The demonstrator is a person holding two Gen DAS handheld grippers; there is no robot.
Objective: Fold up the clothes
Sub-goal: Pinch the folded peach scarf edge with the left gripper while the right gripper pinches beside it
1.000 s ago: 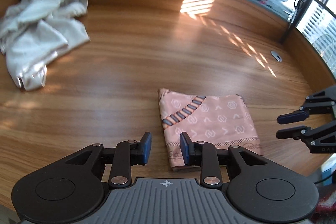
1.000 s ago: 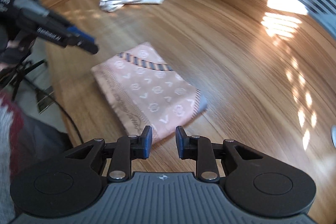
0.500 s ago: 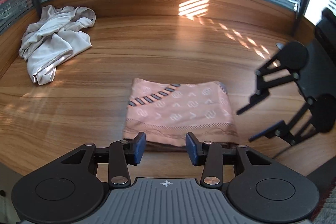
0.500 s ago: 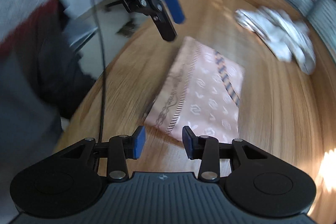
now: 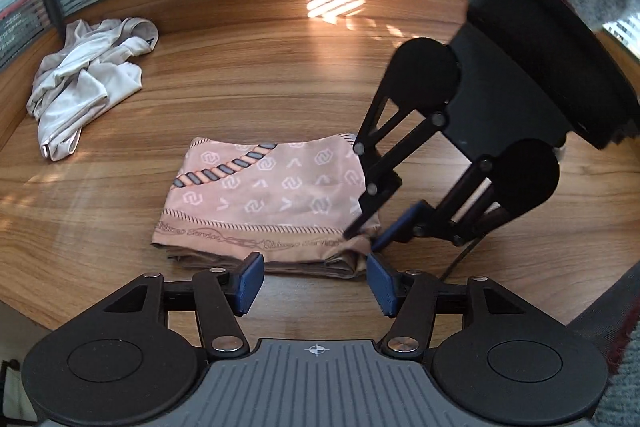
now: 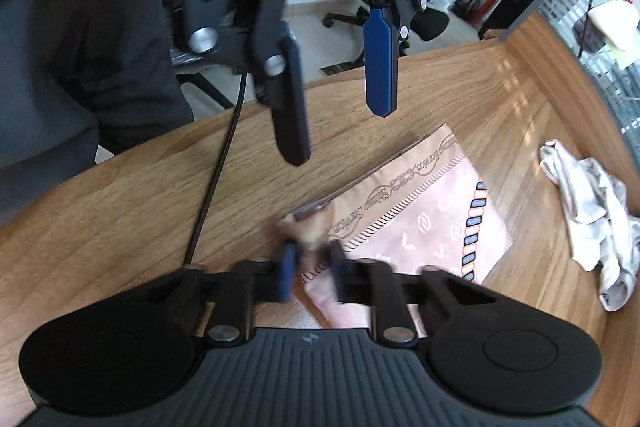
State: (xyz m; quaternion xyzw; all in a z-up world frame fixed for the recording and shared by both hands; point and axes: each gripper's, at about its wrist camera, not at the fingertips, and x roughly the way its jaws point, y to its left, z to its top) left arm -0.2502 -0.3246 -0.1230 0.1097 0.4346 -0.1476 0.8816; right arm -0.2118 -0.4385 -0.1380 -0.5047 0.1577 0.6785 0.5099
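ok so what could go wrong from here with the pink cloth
The right gripper is closing on one corner of the folded pink cloth; lifting from there alone may pull the stacked layers apart. The left gripper is opening with nothing between its fingers, close beside the right, so the two could collide.

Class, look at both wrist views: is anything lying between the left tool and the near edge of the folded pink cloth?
Nothing visible does. The left tool, its jaws opening, faces the near edge of the pink cloth across bare table. The right tool is closing on the cloth's near right corner, off to one side.
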